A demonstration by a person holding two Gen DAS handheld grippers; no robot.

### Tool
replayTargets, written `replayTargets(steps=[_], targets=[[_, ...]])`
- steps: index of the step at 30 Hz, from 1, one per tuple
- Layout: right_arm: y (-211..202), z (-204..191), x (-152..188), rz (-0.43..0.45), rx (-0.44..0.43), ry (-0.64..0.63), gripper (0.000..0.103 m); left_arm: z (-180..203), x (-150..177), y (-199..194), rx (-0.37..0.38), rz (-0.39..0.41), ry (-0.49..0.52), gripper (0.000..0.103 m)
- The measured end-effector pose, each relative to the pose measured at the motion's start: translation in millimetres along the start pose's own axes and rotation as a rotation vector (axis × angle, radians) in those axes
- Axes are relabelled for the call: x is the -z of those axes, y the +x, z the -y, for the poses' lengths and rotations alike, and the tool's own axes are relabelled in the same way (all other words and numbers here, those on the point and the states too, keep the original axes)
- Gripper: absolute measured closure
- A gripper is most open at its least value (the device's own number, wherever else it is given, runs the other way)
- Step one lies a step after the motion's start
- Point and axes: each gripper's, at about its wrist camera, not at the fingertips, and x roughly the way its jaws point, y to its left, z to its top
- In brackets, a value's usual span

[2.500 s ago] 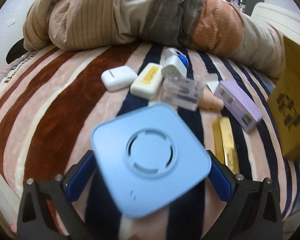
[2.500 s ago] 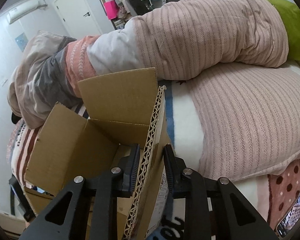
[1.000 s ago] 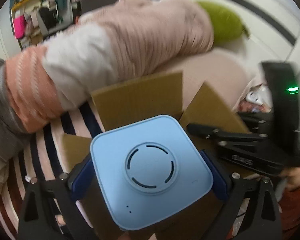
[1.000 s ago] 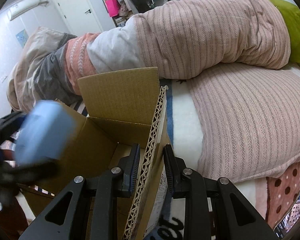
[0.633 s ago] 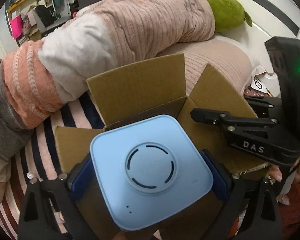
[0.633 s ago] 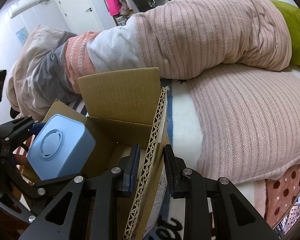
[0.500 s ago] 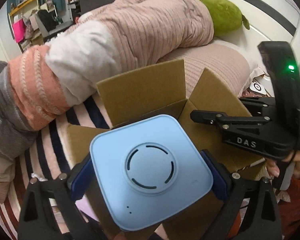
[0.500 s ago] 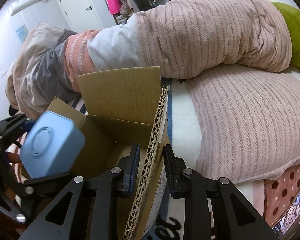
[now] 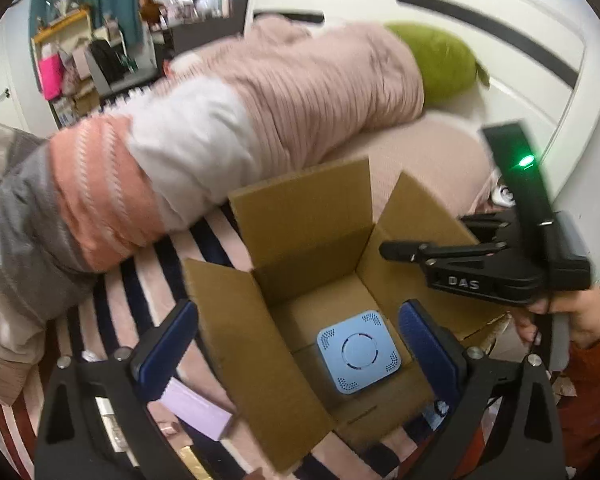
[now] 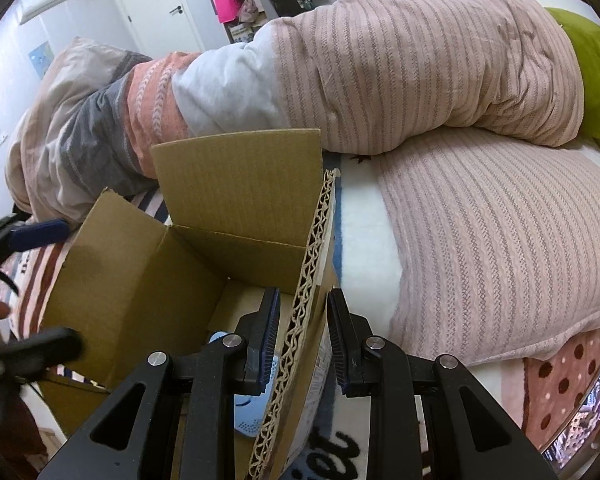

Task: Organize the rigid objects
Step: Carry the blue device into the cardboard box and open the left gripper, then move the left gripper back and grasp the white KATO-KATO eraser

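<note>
An open cardboard box (image 9: 308,264) stands on the striped bed cover. A light blue square device (image 9: 359,351) with a round centre lies flat on the box floor. My left gripper (image 9: 298,340) hangs above the box, open, with nothing between its blue pads. My right gripper (image 10: 302,336) is shut on the upright edge of the box's right flap (image 10: 312,280), and it also shows in the left wrist view as the right gripper (image 9: 472,264). A corner of the blue device (image 10: 246,412) peeks out beside my right gripper's left finger.
A bunched quilt (image 10: 380,60) lies behind the box and a pink pillow (image 10: 500,240) to its right. A green cushion (image 9: 436,64) sits at the headboard. A purple box (image 9: 196,412) and a gold bar (image 9: 192,460) lie left of the box. A person's hand (image 9: 572,316) holds the right gripper.
My left gripper has opened and let go of the blue device, which now lies on the box floor. The left gripper has lifted back. The right gripper still clamps the flap.
</note>
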Motion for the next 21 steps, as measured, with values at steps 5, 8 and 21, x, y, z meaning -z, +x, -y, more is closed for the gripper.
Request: replayTargets(steps=[5,8,21], targets=[[0.2,-4.1,-0.7,-0.008,0.058,-0.028,0.083,-22.1,24.6,-47.1,-0.081,0.116,-0.019,0.001],[0.2,-10.1,-1.8,-0.024,0.137,-0.071,0.083,-37.6,48.4,-72.0,-0.147,0.183,-0.022,0.001],[5.5,-24.0,-4.9,-0.069,0.287,-0.145,0.08,-101.3,154.0,-93.4,-0.288,0.273,-0.101,0.001]])
